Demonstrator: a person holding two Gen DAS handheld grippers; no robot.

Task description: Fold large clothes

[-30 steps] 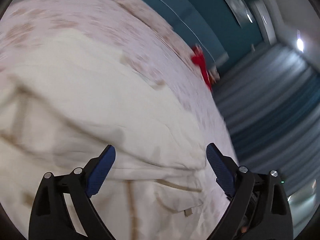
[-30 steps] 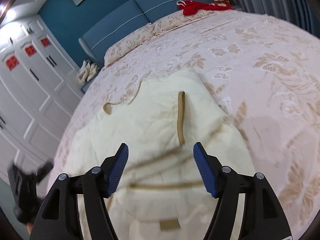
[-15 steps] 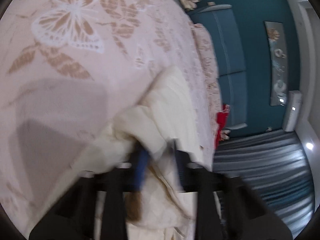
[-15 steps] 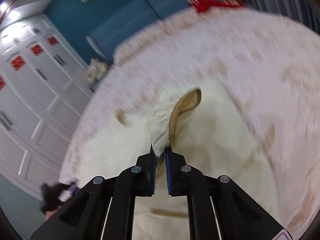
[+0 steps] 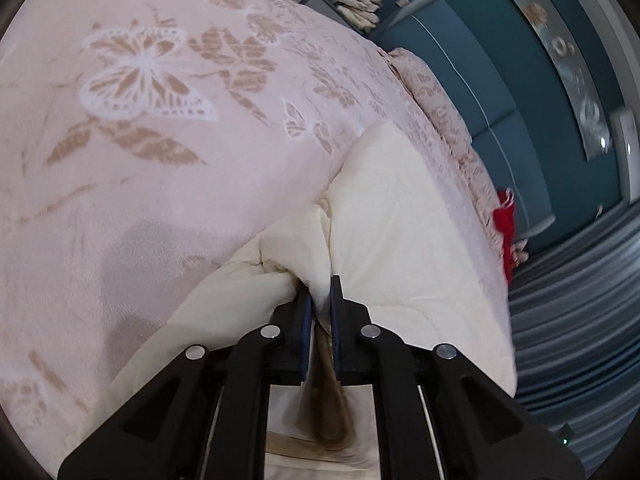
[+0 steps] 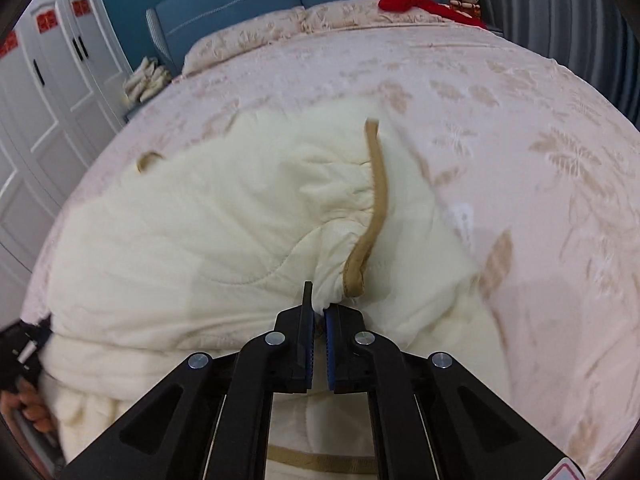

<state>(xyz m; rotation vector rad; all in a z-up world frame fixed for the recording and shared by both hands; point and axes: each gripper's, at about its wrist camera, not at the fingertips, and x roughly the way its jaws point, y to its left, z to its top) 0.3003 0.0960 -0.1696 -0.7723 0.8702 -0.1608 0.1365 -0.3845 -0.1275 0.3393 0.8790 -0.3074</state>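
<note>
**Both grippers pinched on the cream garment**

On the left side, the left hand-held gripper [image 5: 320, 294] had just been closing, and its blue pads stood narrow with a fold of the cream quilted garment [image 5: 400, 216] pressed between them. A tan trim strip [image 5: 326, 420] hung down between its black arms below the pinch. In the left wrist view the garment lay on the pink bed cover [image 5: 140, 120], whose butterfly and leaf print spread away to the left of the cloth. Beyond lay the blue headboard [image 5: 472, 80], a red item [image 5: 505, 220] at the head of the bed, and grey curtains [image 5: 580, 300] at the right edge.

Further right, the right hand-held gripper [image 6: 319, 312] was likewise clamped nearly together on a bunched edge of the same garment [image 6: 200, 232], beside a tan band [image 6: 374, 208] that curved up and away from the pinch. The garment spread over the near half of the bed [image 6: 520, 120], puffed and creased. At the lower left edge of the right wrist view, part of a person's hand [image 6: 28, 408] on a black handle touched the garment's side. White wardrobe doors [image 6: 48, 80] stood at the left, with pillows [image 6: 280, 28] against the headboard.
</note>
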